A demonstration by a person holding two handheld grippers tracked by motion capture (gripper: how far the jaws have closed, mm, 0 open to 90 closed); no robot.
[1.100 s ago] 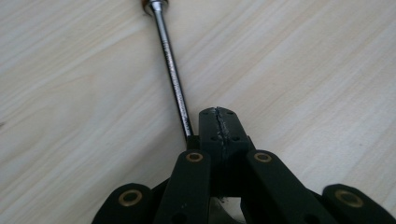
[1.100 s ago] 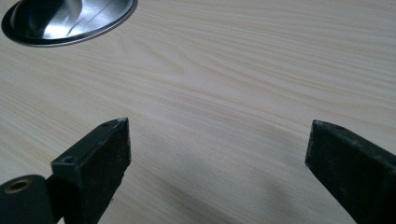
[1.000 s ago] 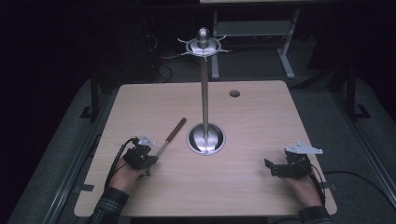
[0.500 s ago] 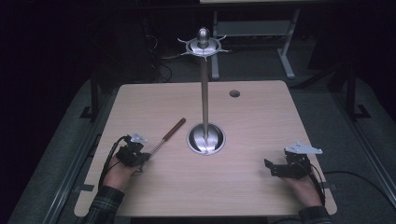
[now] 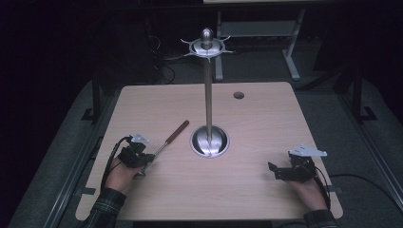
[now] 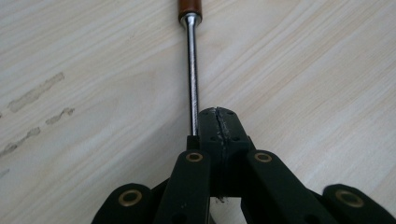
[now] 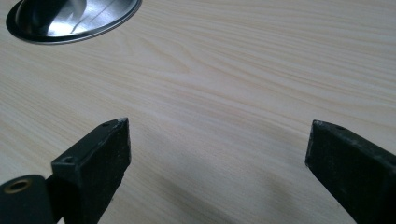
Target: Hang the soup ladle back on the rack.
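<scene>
Wooden table (image 5: 266,118), left gripper (image 5: 142,159) clamping utensil (image 5: 172,137).

The high view looks forward and down from above the table's (image 5: 247,190) near edge. Each gripper view sits low and close over the wood; the right one shares the stand (image 7: 70,18) base.
</scene>
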